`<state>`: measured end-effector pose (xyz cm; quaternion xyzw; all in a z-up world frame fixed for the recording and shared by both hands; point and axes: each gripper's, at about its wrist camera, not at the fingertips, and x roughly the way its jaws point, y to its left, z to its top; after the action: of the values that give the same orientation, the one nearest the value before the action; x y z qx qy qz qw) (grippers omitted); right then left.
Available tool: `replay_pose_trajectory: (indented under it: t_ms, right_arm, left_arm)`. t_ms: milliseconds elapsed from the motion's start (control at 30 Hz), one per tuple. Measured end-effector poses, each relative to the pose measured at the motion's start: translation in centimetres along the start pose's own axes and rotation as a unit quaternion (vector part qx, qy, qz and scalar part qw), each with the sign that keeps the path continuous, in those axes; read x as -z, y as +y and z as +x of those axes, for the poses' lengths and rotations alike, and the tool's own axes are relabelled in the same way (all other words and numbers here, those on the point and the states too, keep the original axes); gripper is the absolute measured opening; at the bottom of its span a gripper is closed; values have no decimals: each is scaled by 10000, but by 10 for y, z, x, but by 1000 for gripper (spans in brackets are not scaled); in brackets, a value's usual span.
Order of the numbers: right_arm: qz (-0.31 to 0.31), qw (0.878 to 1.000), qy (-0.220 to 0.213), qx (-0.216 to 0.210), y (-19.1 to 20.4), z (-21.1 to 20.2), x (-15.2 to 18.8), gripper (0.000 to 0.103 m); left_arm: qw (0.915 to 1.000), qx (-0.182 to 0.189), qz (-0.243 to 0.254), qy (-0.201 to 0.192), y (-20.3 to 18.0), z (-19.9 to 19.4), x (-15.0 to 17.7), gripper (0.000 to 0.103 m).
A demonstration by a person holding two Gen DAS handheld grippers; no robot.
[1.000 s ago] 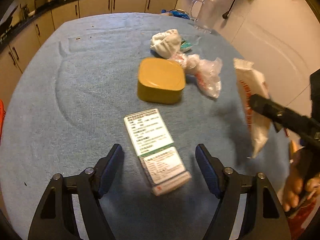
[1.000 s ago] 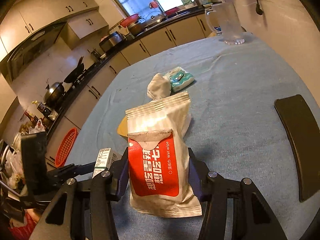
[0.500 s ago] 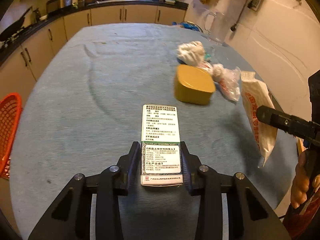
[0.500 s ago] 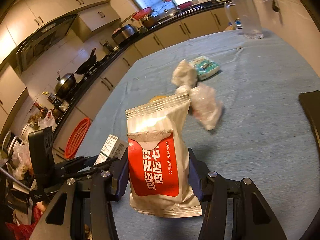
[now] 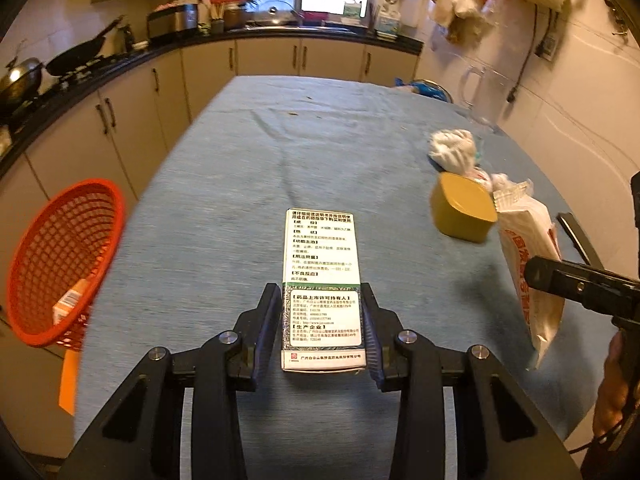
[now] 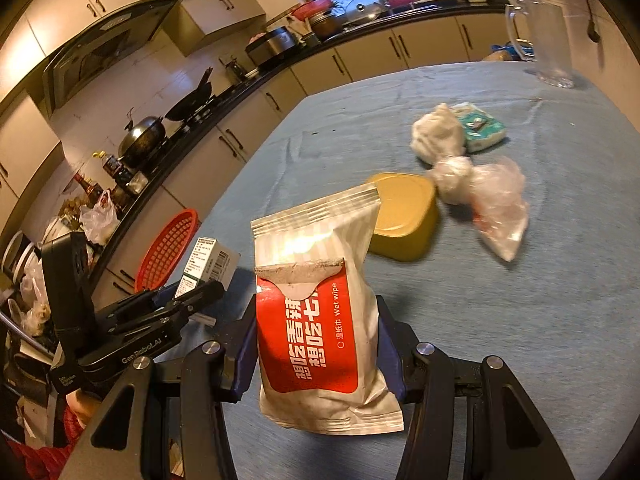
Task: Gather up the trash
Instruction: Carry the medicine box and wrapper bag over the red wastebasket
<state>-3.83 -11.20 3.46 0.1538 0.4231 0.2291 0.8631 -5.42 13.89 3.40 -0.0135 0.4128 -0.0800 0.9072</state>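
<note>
The left gripper (image 5: 322,328) has its fingers closed against both long sides of a white printed box (image 5: 322,280), held clear above the table (image 5: 224,184) near its front edge. The right gripper (image 6: 316,354) clamps a red and white wet wipe packet (image 6: 320,320) upright over the front right part. A red basket (image 5: 60,260) sits just off the left edge with a small carton inside. A yellow tin (image 6: 402,216), a crumpled white wad (image 6: 438,136), a clear plastic bag (image 6: 492,204) and a tissue pack (image 6: 482,126) lie toward the right edge.

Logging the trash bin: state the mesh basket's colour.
The mesh basket is red-orange, clearest in the left wrist view.
</note>
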Motion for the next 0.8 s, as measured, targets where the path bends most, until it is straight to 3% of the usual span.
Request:
replay_pose_trajectory:
  t_ms: [800]
  right_arm:
    - [-563, 9975, 421, -87, 69, 50, -10, 56]
  left_arm:
    - [9979, -234, -495, -357, 64, -25, 2, 37]
